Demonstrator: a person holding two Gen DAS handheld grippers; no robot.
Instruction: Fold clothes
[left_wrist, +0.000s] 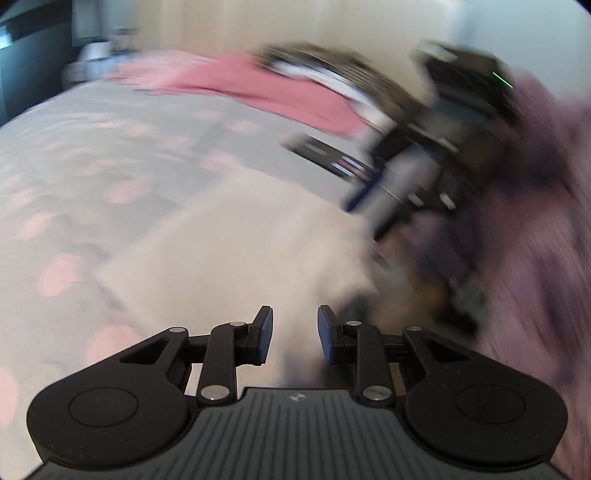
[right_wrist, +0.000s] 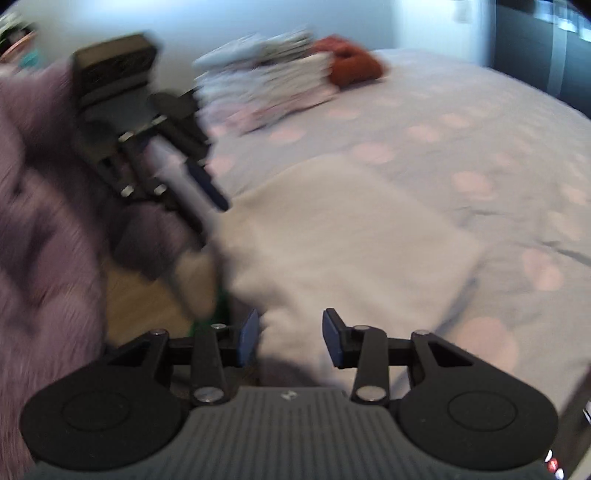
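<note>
A white folded garment (left_wrist: 240, 240) (right_wrist: 351, 229) lies flat on the grey bedspread with pink dots (left_wrist: 92, 147) (right_wrist: 480, 129), near the bed's edge. My left gripper (left_wrist: 295, 321) hovers over the garment's near edge, open, with nothing pressed between its pads. My right gripper (right_wrist: 290, 325) is also open above the same garment's near edge, holding nothing. Each view shows the other gripper's black frame (left_wrist: 424, 147) (right_wrist: 110, 110) raised beside the garment. Both pictures are smeared by motion.
A pink garment (left_wrist: 280, 88) and a loose striped pile (left_wrist: 332, 74) lie at the far side of the bed. A stack of folded clothes (right_wrist: 273, 81) and a rust-red garment (right_wrist: 354, 62) sit further back. A fluffy purple sleeve (left_wrist: 535, 221) (right_wrist: 37, 221) fills one side. Wooden floor (right_wrist: 140, 295) shows below.
</note>
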